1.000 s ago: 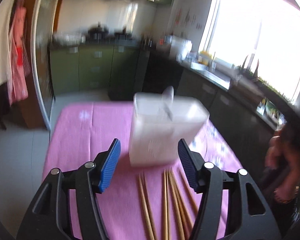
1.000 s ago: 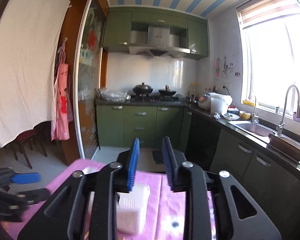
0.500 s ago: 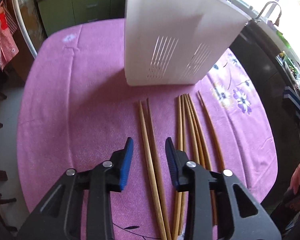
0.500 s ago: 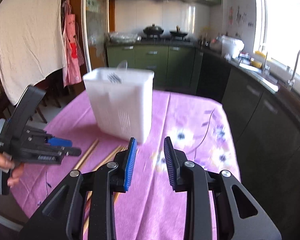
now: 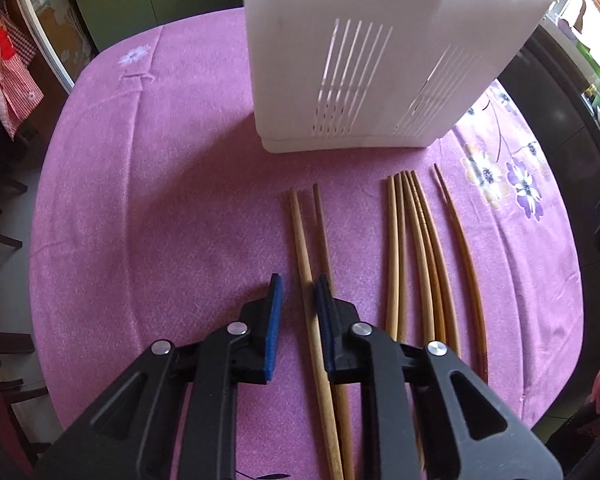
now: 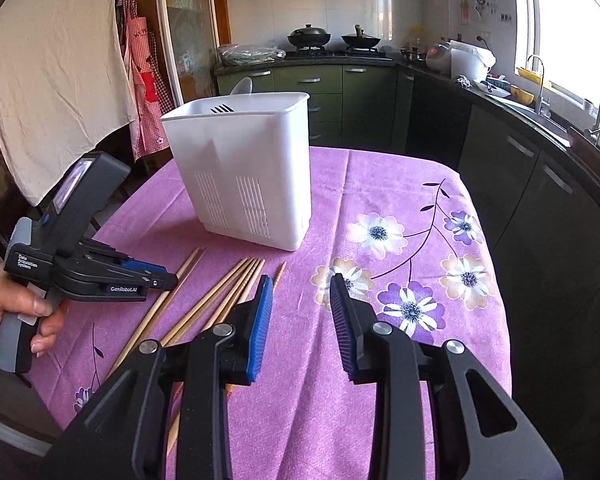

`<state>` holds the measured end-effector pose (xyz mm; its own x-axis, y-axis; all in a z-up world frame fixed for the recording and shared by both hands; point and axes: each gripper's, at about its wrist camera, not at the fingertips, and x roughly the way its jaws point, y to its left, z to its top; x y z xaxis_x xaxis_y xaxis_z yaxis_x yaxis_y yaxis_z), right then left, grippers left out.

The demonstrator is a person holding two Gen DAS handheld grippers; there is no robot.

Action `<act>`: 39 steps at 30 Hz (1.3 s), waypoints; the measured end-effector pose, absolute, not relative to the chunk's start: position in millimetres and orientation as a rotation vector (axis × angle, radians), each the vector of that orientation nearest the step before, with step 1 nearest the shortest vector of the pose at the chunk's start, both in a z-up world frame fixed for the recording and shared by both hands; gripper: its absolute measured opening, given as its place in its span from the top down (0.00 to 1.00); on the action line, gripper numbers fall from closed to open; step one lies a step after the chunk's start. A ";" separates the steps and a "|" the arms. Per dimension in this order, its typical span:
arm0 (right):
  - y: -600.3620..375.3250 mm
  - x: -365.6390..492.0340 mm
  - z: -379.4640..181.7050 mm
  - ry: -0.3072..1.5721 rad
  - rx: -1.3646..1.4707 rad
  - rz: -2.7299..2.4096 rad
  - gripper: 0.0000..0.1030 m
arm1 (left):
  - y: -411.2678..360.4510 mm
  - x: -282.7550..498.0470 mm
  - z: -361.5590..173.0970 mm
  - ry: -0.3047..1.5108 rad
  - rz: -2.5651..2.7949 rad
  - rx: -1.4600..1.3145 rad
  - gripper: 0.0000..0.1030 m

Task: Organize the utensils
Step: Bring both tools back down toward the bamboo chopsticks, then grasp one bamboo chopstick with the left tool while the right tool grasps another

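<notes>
- Chopsticks (image 5: 416, 248), bare wood, are lying side by side on a purple flowered tabletop (image 5: 160, 184), just in front of a white slotted utensil holder (image 5: 364, 60) that is standing upright.
- Left gripper (image 5: 298, 296) is pointing steeply down, its jaws closing around the leftmost chopstick (image 5: 300, 240); the pads are not yet pressing it.
- Right gripper (image 6: 300, 292) is hovering over bare cloth beside the chopsticks, its jaws spread and opening slightly, holding nothing.
</notes>
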<state>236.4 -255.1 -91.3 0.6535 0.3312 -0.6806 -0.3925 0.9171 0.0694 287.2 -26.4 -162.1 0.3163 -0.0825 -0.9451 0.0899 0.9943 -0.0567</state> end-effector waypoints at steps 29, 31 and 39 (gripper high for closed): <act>-247.1 238.8 -88.5 0.769 -0.104 0.410 0.70 | -19.5 254.9 -98.0 1.004 -0.144 0.003 0.94; -245.3 238.7 -87.7 0.769 -0.105 0.412 0.70 | -16.3 244.8 -82.4 0.958 -0.145 0.002 0.94; -235.9 244.4 -92.8 0.818 -0.128 0.430 0.65 | -0.2 201.4 -35.0 0.795 -0.130 0.016 0.94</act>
